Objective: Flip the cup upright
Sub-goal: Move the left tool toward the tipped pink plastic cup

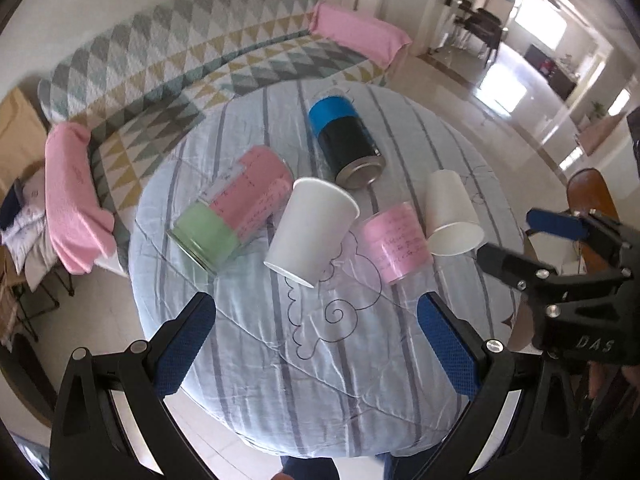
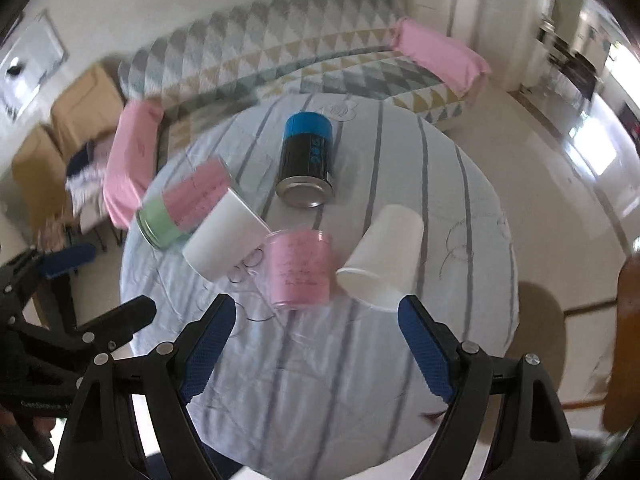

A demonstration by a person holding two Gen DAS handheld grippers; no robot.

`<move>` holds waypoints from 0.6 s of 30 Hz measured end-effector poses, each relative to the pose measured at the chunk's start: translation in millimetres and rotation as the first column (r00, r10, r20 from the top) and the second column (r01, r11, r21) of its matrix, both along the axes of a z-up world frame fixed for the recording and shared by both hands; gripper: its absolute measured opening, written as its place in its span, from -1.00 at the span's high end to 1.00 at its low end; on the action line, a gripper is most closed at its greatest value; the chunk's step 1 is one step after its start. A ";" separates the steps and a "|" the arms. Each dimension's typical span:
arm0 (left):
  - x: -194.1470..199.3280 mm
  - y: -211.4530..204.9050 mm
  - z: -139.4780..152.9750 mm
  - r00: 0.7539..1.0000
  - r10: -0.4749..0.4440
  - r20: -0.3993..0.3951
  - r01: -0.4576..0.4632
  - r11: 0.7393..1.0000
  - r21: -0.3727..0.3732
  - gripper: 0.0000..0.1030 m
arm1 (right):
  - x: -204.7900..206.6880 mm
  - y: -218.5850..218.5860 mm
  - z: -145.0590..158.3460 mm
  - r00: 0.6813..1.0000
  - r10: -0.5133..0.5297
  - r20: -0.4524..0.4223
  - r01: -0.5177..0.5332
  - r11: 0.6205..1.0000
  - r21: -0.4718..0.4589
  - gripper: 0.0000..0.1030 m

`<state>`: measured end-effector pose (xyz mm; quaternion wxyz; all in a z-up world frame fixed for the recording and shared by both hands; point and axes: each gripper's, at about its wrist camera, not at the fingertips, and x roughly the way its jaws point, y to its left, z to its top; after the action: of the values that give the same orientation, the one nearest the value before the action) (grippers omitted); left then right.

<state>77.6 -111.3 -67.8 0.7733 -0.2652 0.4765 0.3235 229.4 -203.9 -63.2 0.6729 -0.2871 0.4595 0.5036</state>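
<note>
Several cups stand upside down on a round table [image 1: 360, 380] [image 2: 320, 400] with a striped cloth. There are two white paper cups [image 1: 312, 230] [image 1: 452, 216], a small pink cup [image 1: 396, 242], a pink and green cup [image 1: 236, 208] and a blue and black can-like cup [image 1: 346, 138]. In the right wrist view they are the white cups [image 2: 228, 240] [image 2: 384, 260], the pink cup [image 2: 300, 268], the pink and green cup [image 2: 184, 208] and the blue and black cup [image 2: 306, 160]. My left gripper [image 1: 316, 356] is open and empty, near the table's front. My right gripper [image 2: 316, 348] is open and empty, and also shows in the left wrist view [image 1: 532, 240].
A sofa [image 1: 180, 60] with a triangle-pattern cover and pink armrest cloths stands behind the table. Cardboard boxes [image 2: 72, 120] stand at the left. A brown wooden chair back [image 1: 588, 196] is at the right. Shiny floor surrounds the table.
</note>
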 end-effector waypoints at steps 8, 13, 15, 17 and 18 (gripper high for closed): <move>24.8 2.0 -13.2 0.973 0.229 -0.016 -0.229 0.972 -0.044 -0.98 | 39.8 37.8 -4.4 0.955 0.295 0.030 -0.293 0.954 -0.061 -0.64; 49.2 -14.9 -24.8 0.892 0.451 -0.044 -0.453 0.889 -0.073 -0.98 | 61.0 66.1 -13.0 0.859 0.512 0.012 -0.510 0.857 -0.069 -0.64; 58.9 -20.7 -31.3 0.870 0.490 -0.056 -0.493 0.866 -0.089 -0.98 | 66.1 74.8 -14.7 0.818 0.575 -0.017 -0.575 0.816 -0.060 -0.64; 70.9 -24.3 -38.8 0.857 0.506 -0.101 -0.515 0.851 -0.102 -0.98 | 69.3 79.9 -17.0 0.779 0.626 -0.017 -0.626 0.777 -0.061 -0.64; 75.3 -23.8 -41.3 0.851 0.512 -0.113 -0.523 0.846 -0.103 -0.98 | 71.6 81.3 -17.8 0.765 0.644 -0.025 -0.644 0.762 -0.060 -0.64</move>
<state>152.9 -135.1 -109.1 0.6186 -0.4202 0.4383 0.4987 301.0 -122.6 -81.1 0.4490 -0.4481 0.3500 0.6893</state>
